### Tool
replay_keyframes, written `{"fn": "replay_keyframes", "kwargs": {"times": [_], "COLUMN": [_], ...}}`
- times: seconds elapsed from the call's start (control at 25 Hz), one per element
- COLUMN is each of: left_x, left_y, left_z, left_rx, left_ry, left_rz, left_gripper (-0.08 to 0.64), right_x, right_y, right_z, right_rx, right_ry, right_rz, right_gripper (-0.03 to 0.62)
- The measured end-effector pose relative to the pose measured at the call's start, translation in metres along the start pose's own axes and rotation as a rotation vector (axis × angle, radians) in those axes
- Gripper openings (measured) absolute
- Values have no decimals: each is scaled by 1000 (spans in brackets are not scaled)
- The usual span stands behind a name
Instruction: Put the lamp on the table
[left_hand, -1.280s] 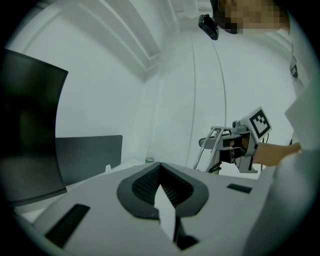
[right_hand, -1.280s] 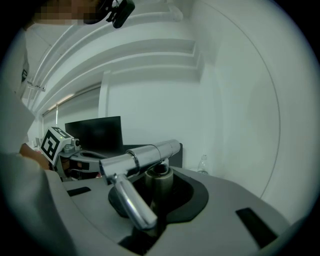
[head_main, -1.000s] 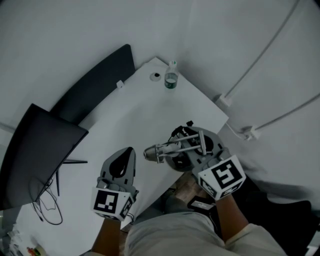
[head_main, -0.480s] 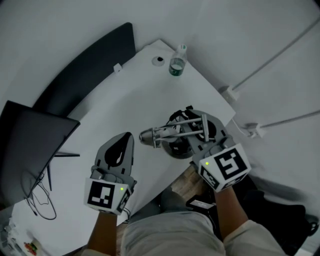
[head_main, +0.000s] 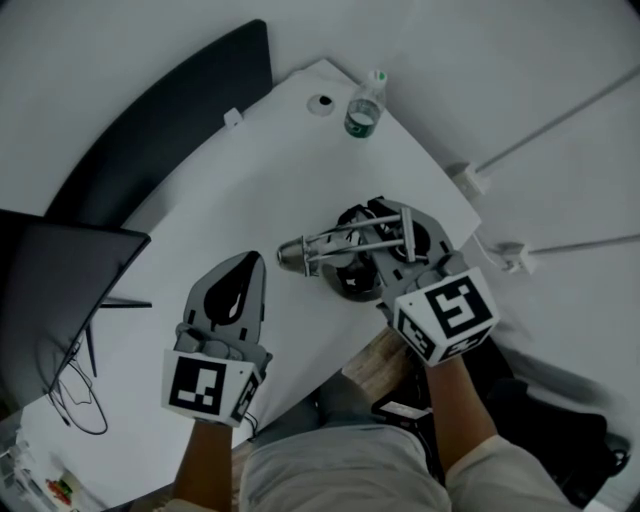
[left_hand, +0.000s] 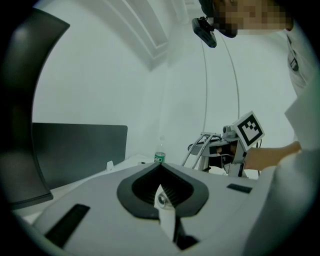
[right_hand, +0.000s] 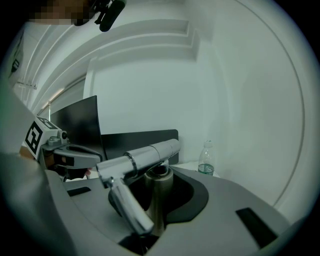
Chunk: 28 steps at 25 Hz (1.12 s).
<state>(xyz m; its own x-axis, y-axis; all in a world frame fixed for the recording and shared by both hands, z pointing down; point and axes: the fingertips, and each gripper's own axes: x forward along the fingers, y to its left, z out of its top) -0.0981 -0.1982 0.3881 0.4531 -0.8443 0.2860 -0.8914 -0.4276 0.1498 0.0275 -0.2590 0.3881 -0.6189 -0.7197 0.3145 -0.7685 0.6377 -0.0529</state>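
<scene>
- Lamp (head_main: 298, 253) placement is looking like the step in hand: the right gripper (right_hand: 160, 175) is clamping the lamp's brass-coloured stem (right_hand: 158, 200) between its jaws, with the silver head tube (right_hand: 145, 156) lying across in front of them
- Seen from above, the lamp's dark round base (head_main: 352, 280) is sitting over the right-hand edge of the white table (head_main: 250, 180), close to the person's body; I am not managing to tell whether it is touching the tabletop or hanging just above it
- The left gripper (head_main: 248, 268) is hovering over the table just beside the head tube, its jaws together on nothing
- Doing this well, I am thinking, means carrying the base further inward before letting go, since so near the edge it could be tipping off; the bare stretch of tabletop between the lamp and the plastic bottle (head_main: 365, 105) at the far corner is offering plenty of room
- The stem should be going down upright, so that the base is landing flat and not on its rim; the long head and its thin rods are probably making the lamp heavy toward the left
- The jaws should be parting only once the base is resting fully, and the left gripper could be steadying the head if it is swaying
- The dark monitor (head_main: 60, 290) at the left is standing well apart and is posing no obstacle
</scene>
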Motion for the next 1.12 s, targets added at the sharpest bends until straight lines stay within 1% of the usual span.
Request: {"fn": "replay_keyframes", "kwargs": {"times": [0.32,0.56,0.76,0.96,1.12], "left_x": [11,12,12,14,14], "left_y": [6,6,9,11,10], "left_z": [-4,-14,-12,-13,-15], "left_rx": [-17,-46,-33,-35,-34], "left_ry": [-8,22,9,10,15], "left_rz": [5,2,14,21,21], "left_gripper": [2,2,2,2,2], "right_x": [17,25,29,31,30], "right_y": [-8,-11,-11,-12,-9], "right_z": [-11,-19,-23,-28,-30], "right_rx": [3,4,1,6,-9], "right_ry": [9,13,17,16,12], "right_rz": [7,5,1,0,1], "right_gripper": [71,71,71,71,71]}}
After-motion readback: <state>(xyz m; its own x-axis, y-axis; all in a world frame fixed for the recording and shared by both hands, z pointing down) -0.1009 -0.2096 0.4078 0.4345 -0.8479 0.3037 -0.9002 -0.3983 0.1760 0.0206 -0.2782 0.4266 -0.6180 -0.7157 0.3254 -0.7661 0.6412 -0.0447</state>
